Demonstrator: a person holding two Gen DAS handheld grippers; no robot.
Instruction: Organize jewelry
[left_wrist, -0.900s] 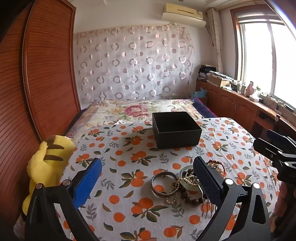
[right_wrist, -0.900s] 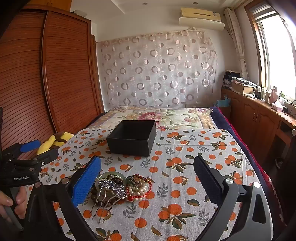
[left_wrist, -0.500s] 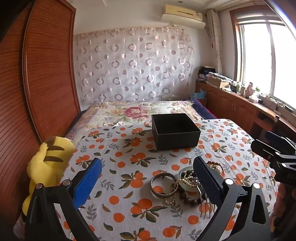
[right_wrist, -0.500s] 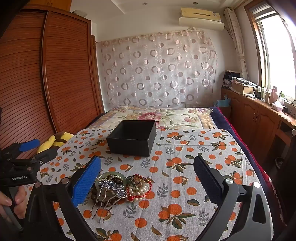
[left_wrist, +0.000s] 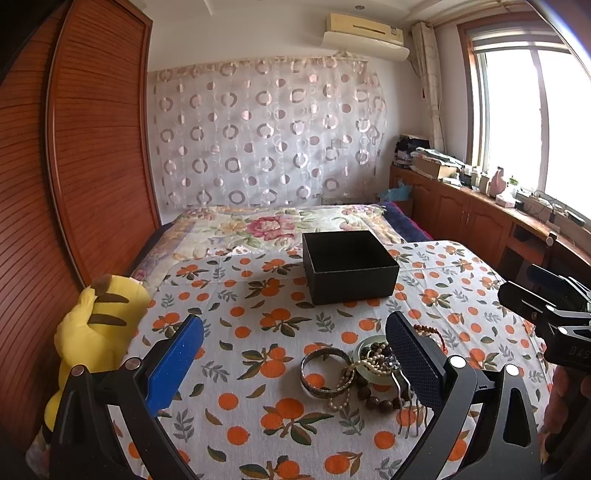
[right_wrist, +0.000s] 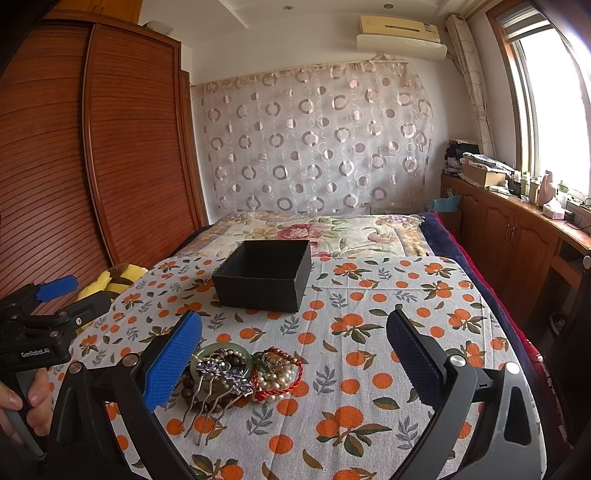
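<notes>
A heap of jewelry lies on the orange-print cloth: a metal bangle, bead strings, a green bangle and a silver hair comb. A red cord bracelet with pearls sits at the heap's right in the right wrist view. Beyond stands an empty black box, also seen as the black box. My left gripper is open, the heap by its right finger. My right gripper is open too, the heap by its left finger. Neither holds anything.
A yellow plush toy rests at the cloth's left edge beside wooden wardrobe doors. A floral bed cover lies behind the box. Wooden cabinets with clutter run under the window on the right. A hand grips the left tool.
Both views are nearly unchanged. The left wrist view has tilted up slightly, so the box and jewelry sit a little lower in the picture. Both grippers stay open.
</notes>
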